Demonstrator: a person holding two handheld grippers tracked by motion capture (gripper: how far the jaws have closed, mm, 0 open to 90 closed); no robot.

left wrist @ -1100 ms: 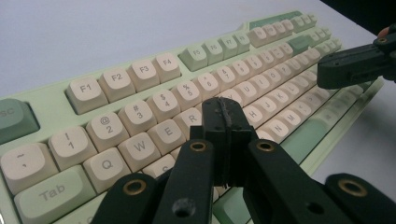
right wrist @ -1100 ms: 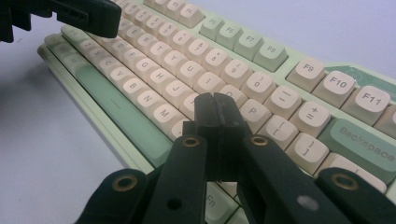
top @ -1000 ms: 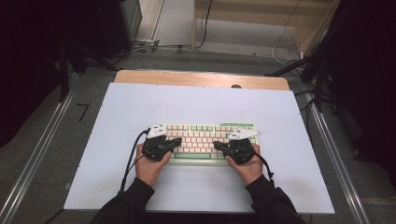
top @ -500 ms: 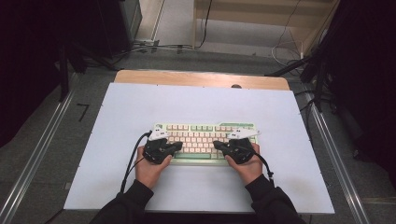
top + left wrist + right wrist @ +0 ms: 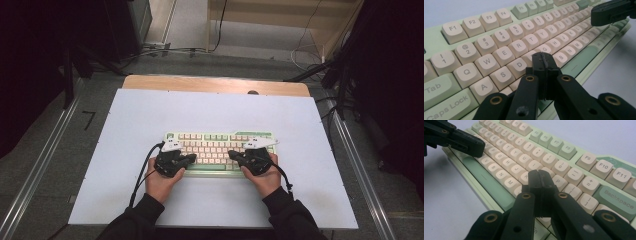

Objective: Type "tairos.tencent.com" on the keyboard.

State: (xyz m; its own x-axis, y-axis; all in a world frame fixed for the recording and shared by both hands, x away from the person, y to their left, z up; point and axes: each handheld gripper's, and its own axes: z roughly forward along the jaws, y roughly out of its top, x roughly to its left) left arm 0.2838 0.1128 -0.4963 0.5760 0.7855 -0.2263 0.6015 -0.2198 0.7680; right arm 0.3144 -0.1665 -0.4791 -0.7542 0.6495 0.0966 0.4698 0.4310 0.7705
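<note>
Both grippers closed, empty, poised over keyboard.
The keyboard (image 5: 220,150) lay near the front middle of the white table (image 5: 125,130). Left gripper (image 5: 543,58) had jaws pressed together above the F/G keys; right gripper (image 5: 539,177) likewise, over the K/L keys.

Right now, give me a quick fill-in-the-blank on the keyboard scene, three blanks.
1. Both grippers' jaws are ____.
2. The left gripper sits over the keyboard's ____ half, seen from the high view.
3. The long green key at the keyboard's near edge, between the left gripper and the right gripper, is the ____.

Missing words: shut; left; spacebar
</note>
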